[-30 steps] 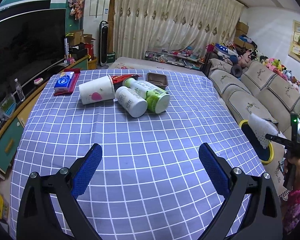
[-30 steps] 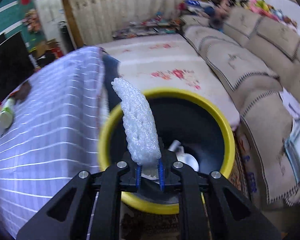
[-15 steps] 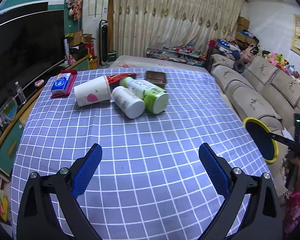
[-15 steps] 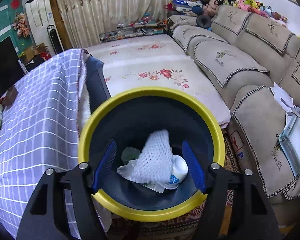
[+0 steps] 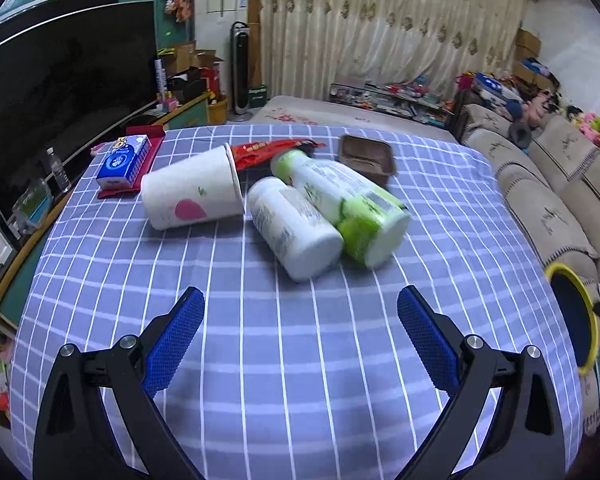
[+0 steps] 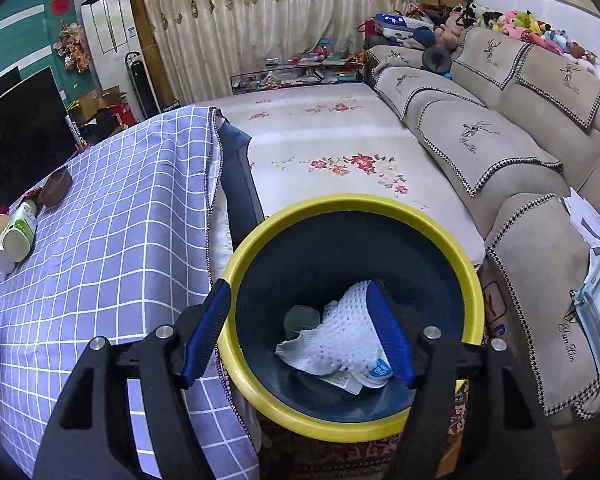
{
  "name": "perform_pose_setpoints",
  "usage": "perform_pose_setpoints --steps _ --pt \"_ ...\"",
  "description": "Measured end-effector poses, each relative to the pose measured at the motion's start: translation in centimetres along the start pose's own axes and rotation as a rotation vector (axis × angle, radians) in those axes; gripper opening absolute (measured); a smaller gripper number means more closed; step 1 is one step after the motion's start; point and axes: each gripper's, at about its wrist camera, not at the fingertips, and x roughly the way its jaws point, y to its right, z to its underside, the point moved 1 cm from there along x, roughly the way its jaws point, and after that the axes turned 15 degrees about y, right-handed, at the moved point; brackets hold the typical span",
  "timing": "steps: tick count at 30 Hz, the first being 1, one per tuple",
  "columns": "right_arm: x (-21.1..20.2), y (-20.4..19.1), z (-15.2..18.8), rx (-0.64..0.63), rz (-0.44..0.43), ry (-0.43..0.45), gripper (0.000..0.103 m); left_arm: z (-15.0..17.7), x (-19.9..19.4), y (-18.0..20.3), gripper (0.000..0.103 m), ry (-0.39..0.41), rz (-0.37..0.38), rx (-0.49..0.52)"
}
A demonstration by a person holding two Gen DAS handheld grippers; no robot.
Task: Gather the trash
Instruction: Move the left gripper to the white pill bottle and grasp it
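Left wrist view: my left gripper (image 5: 300,320) hangs over the checked tabletop (image 5: 260,380), jaws spread wide with nothing between them. The trash yet to be collected sits in the upper centre of the frame — a tipped cup (image 5: 192,194), a white bottle (image 5: 294,228) touching a green bottle (image 5: 348,210), a red wrapper (image 5: 272,148) and a brown tray (image 5: 366,154) behind them.

Right wrist view: my right gripper (image 6: 296,336) is over the yellow-rimmed bin (image 6: 470,280) at lower centre, jaws released and empty; the white foam net (image 6: 340,336) lies inside on other refuse.

Step in hand, as I judge it: bring the left jaws to the nearest piece, the white bottle. To do it well I would straddle its round body crosswise, not along its length — it may roll against its neighbour — and close only once both pads flank it.
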Motion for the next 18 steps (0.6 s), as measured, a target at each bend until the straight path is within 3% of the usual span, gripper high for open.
perform_pose_setpoints --steps 8,18 --pt "0.4 0.1 0.2 0.003 -0.007 -0.008 0.067 -0.8 5.0 0.1 0.096 -0.049 -0.051 -0.014" --pt "1.0 -0.1 0.5 0.005 -0.018 -0.024 0.068 -0.7 7.6 -0.8 0.092 -0.088 -0.096 -0.022"
